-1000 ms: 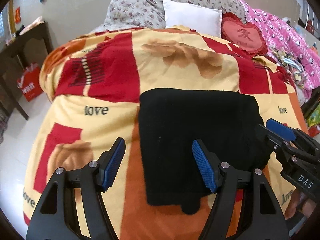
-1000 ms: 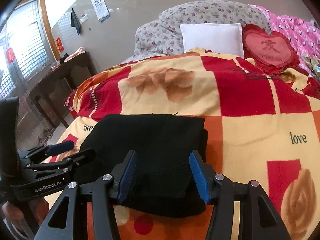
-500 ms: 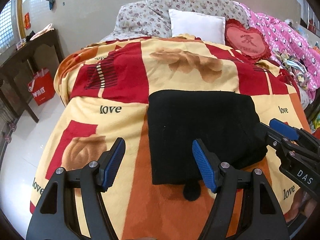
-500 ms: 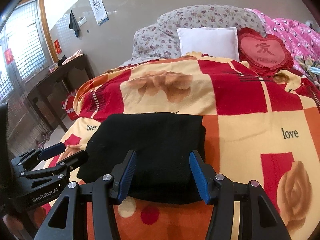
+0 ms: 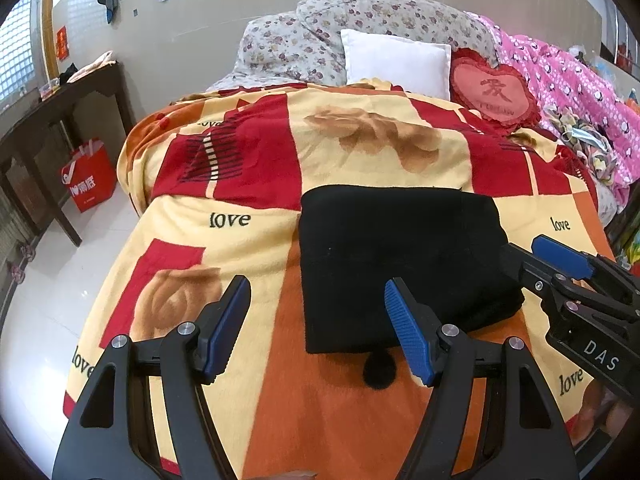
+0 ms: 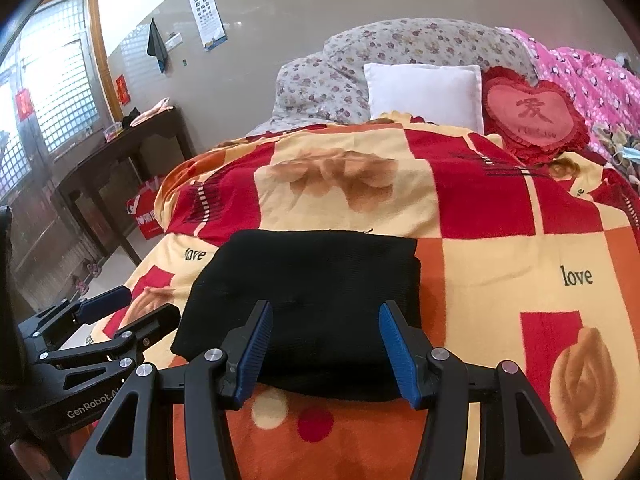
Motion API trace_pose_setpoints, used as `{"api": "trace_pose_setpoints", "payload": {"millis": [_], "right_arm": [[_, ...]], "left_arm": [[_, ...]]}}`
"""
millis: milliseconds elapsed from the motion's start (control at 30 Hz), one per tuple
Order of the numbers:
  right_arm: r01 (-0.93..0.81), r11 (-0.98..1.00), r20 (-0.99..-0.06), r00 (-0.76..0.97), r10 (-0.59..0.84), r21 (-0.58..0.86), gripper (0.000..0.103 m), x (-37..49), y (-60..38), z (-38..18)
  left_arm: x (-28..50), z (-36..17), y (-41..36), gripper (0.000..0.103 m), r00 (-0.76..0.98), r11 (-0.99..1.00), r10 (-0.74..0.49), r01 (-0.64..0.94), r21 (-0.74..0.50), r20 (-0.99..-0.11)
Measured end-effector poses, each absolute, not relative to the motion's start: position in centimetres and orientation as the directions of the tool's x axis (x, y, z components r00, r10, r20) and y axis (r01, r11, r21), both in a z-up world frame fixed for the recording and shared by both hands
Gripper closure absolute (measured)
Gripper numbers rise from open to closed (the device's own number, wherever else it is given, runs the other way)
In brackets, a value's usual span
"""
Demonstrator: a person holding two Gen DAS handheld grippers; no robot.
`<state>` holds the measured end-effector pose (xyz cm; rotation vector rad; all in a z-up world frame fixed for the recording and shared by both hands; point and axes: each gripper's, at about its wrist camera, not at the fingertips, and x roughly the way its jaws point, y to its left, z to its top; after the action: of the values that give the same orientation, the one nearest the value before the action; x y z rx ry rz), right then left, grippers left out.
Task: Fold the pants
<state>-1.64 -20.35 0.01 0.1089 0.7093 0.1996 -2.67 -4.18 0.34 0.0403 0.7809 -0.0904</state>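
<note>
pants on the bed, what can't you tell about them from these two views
- Black pants: how many layers and how neat; the fabric is too dark in both views.
- Their near edge, right wrist view: hidden behind the right gripper fingers.
- Their right side, left wrist view: partly covered by the other gripper.

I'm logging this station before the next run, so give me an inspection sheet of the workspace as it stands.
Surface: bed under a red, yellow and orange blanket printed with roses and "love".
Job's things: black pants folded into a flat rectangle on the blanket.
Clutter: white pillow, red heart cushion, pink bedding, floral bedding at the head end.
Grippers: left gripper open, empty; right gripper open, empty, both above the pants' near edge.
Cables: nothing seen.
Surroundings: dark side table, red bag, eye chart on the wall, window.
</note>
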Motion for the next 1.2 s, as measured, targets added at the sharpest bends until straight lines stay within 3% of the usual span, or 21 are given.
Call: {"api": "trace_pose_setpoints", "payload": {"millis": [1200], "right_arm": [[-0.157, 0.974, -0.653, 0.723, 0.228, 0.166, 0.049, -1.04, -19.77, -0.56]], "left_arm": [[-2.64, -0.13, -4.31, 0.033, 0.702, 0.995, -0.062, 0.096, 0.009, -0.71]]}}
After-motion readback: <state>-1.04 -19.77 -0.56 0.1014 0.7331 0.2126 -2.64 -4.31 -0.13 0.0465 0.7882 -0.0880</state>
